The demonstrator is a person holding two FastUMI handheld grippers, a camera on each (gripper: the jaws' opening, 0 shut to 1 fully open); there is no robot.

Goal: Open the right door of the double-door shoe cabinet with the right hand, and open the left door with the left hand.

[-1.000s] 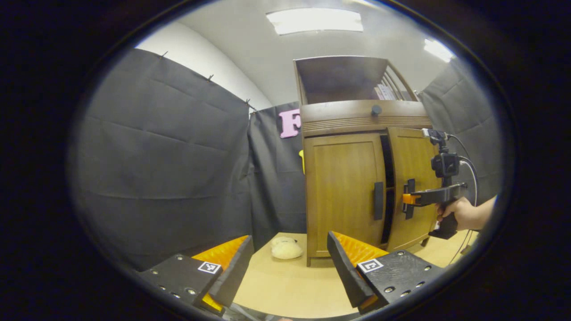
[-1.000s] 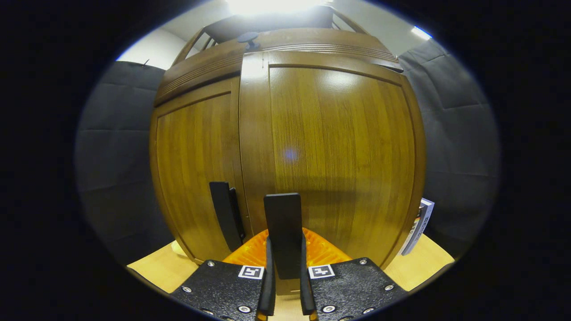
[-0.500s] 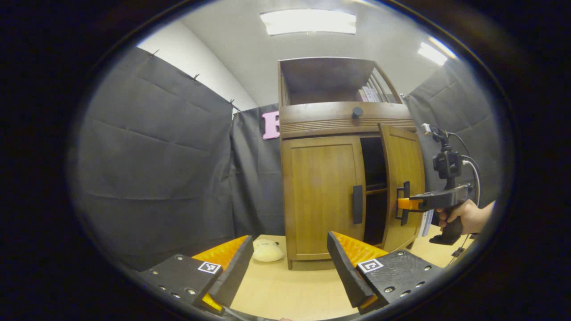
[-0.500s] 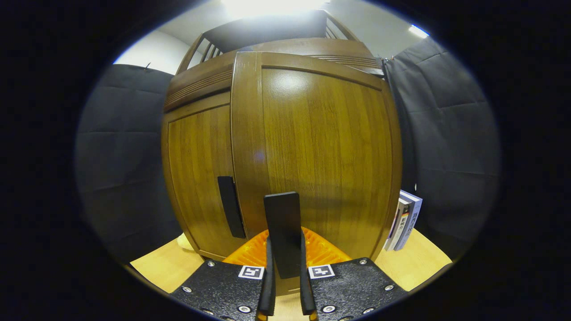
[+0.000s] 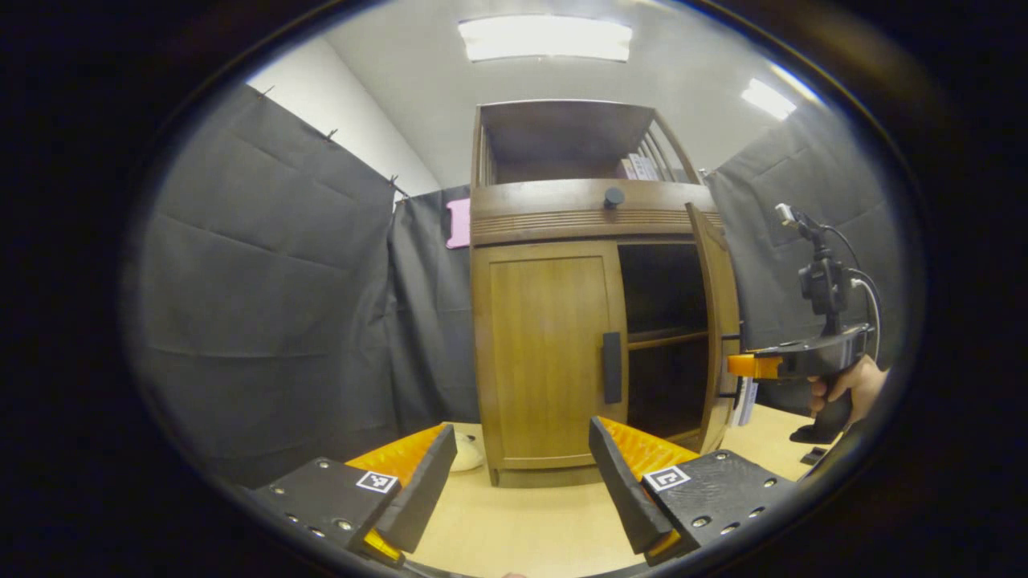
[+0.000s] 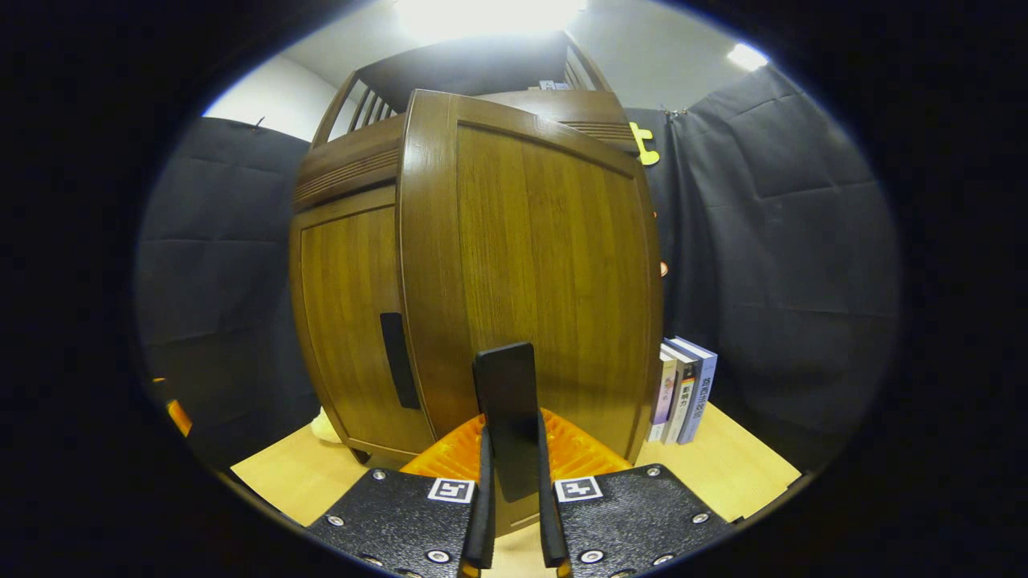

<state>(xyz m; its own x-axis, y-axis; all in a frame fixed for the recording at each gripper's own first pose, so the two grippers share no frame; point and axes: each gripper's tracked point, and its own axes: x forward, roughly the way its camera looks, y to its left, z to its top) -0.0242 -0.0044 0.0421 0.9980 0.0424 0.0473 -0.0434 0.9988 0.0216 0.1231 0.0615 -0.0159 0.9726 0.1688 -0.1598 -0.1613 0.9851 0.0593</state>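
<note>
1. Swung well out since a second ago, the cabinet's right door [image 5: 717,321] stands nearly edge-on, the dark shelves bared.
2. Right gripper [image 6: 511,514] clamps that door's handle [image 6: 506,417].
3. Left door [image 5: 546,353] remains closed; the left gripper [image 5: 514,490], spread open, hangs before it, its handle [image 5: 612,368] likely next.
</note>
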